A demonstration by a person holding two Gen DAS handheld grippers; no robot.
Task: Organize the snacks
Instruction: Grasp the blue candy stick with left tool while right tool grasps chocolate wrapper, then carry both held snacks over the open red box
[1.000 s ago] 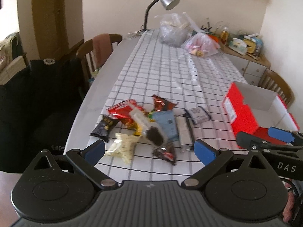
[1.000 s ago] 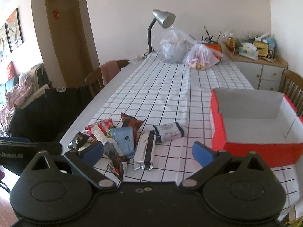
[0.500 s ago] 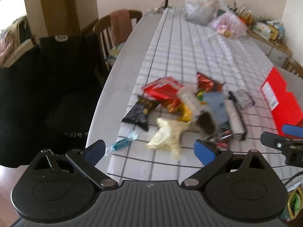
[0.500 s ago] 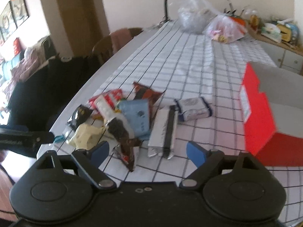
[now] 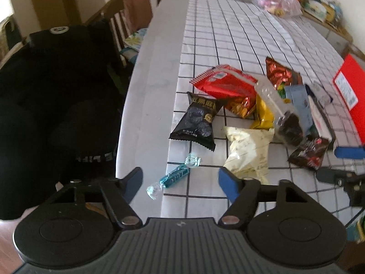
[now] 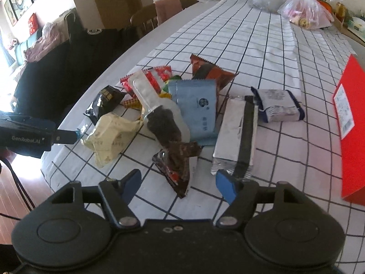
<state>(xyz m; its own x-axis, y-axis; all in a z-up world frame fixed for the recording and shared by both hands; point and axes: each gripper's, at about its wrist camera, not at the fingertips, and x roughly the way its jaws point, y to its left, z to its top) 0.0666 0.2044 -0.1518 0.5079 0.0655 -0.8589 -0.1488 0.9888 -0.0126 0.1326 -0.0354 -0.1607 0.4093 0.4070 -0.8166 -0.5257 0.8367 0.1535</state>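
Observation:
A pile of snack packets lies on the checked tablecloth (image 5: 239, 34). My left gripper (image 5: 180, 182) is open, low over a teal wrapped candy (image 5: 174, 176) at the near table edge. Beyond it lie a black packet (image 5: 197, 122), a cream packet (image 5: 247, 151) and a red packet (image 5: 228, 85). My right gripper (image 6: 179, 183) is open just before a dark brown packet (image 6: 176, 164). A silver bar (image 6: 237, 134), a blue packet (image 6: 198, 107) and a clear packet of dark snacks (image 6: 159, 116) lie beyond. The red box (image 6: 351, 123) stands at the right.
Plastic bags (image 6: 305, 11) sit at the far end of the table. A chair draped in a black jacket (image 5: 52, 105) stands at the left, with a wooden chair (image 5: 136, 16) behind it. The left gripper shows in the right wrist view (image 6: 32, 137).
Both grippers have come down and closer to the pile. The left has swung left over the teal candy; the right has neared the brown packet. Both stay open.

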